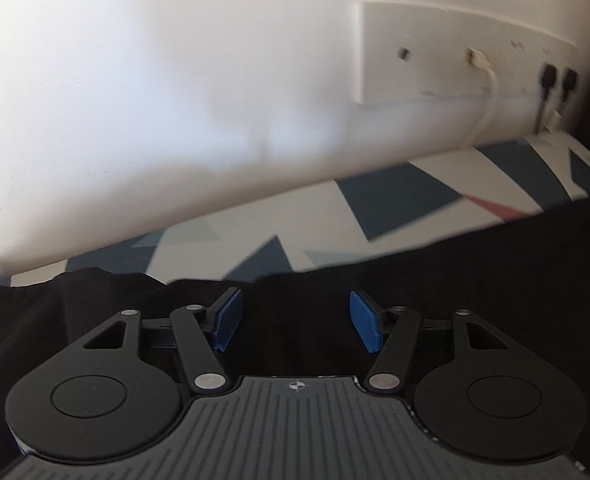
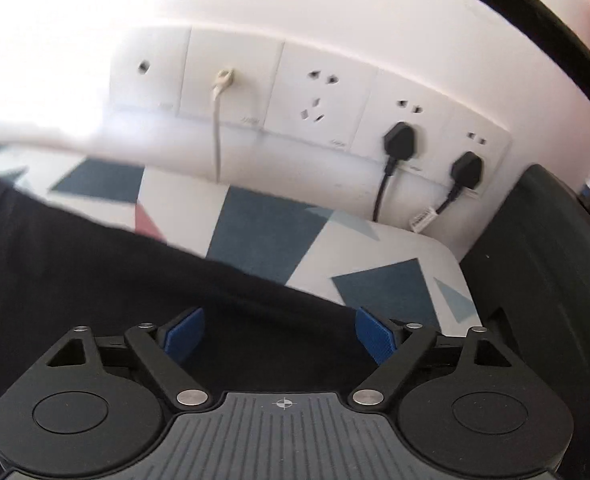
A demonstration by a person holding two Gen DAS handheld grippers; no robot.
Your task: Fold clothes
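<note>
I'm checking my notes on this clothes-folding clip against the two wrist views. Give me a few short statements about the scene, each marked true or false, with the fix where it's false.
1. The garment is black. True.
2. The left tool is clamped shut on the cloth. False: its blue pads stand apart over the fabric, pressing on nothing.
3. Two black plugs sit in the wall sockets. True.
4. The surface under the garment is plain white. False: it is white with dark blue, grey and red patches.
5. The right tool is open. True.
6. The white cable lies loose on the surface. False: it hangs from a wall plate.
</note>
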